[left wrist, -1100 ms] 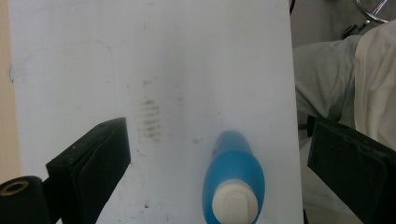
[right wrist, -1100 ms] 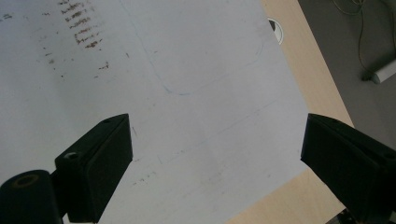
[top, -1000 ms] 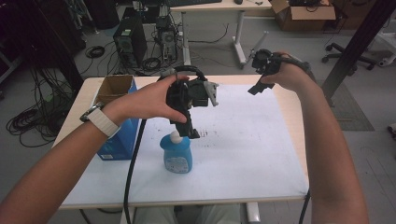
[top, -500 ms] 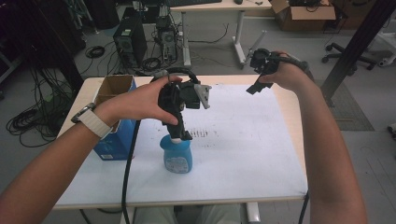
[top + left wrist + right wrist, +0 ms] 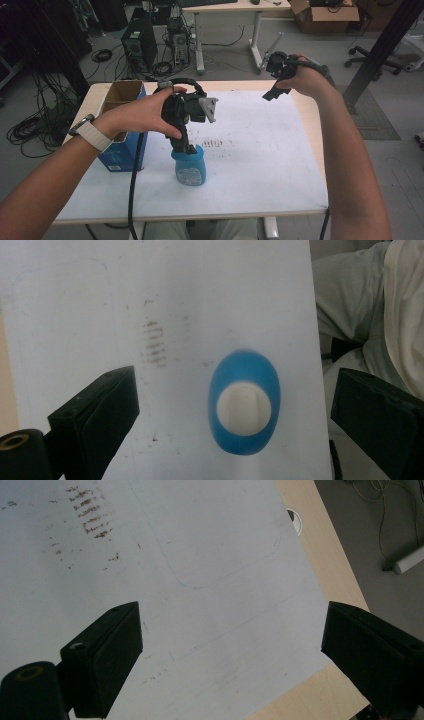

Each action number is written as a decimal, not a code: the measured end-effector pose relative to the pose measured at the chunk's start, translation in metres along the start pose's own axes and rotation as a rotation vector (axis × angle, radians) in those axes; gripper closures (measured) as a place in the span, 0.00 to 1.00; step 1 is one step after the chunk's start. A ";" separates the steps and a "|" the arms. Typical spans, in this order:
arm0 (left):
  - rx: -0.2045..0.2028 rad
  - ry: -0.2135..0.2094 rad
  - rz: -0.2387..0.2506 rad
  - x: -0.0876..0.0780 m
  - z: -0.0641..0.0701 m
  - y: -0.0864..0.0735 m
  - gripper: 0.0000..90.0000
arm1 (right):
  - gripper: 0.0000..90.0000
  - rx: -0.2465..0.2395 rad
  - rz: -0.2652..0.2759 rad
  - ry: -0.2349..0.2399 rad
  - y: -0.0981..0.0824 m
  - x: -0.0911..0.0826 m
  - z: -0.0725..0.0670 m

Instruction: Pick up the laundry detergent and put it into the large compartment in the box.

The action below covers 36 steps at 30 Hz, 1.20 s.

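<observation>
Two handheld grippers work over a white sheet (image 5: pixel 260 150) on a pale wooden table (image 5: pixel 307 107). Left gripper (image 5: pixel 235 405), jaws spread wide, hangs directly above a smooth blue plastic bottle (image 5: pixel 244 402) with a rounded white cap (image 5: pixel 244 407), standing near the sheet's front; its label is unreadable. Right gripper (image 5: pixel 232 645), likewise released, is raised over the far right corner.

The bottle (image 5: pixel 190 167) stands on the sheet (image 5: pixel 260 155) at lower centre of the high view, the box (image 5: pixel 122 125) at its left. The left gripper (image 5: pixel 189 145) hangs directly above it; the right gripper (image 5: pixel 272 92) sits upper right.
</observation>
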<state>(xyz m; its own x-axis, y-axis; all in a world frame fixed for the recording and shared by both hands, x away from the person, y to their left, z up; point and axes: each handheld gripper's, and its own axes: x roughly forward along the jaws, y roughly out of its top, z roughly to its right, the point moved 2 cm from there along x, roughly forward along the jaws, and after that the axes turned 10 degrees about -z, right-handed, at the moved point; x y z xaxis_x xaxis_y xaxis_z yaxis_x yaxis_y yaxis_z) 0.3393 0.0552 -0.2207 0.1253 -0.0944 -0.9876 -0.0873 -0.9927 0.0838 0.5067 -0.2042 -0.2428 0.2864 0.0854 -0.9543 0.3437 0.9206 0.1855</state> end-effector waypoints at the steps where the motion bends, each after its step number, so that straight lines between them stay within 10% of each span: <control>1: -0.002 0.000 -0.002 0.002 0.000 -0.001 0.06 | 0.10 0.000 0.000 -0.001 0.000 0.000 0.000; 36: -0.021 -0.034 -0.027 0.044 0.005 -0.017 0.06 | 0.10 0.004 -0.009 0.004 0.007 0.004 -0.002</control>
<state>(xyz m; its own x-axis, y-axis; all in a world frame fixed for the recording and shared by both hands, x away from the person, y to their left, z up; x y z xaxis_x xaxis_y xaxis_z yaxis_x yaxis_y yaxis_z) 0.3409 0.0678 -0.2663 0.0936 -0.0654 -0.9935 -0.0638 -0.9962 0.0596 0.5085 -0.1967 -0.2458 0.2792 0.0789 -0.9570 0.3499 0.9198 0.1779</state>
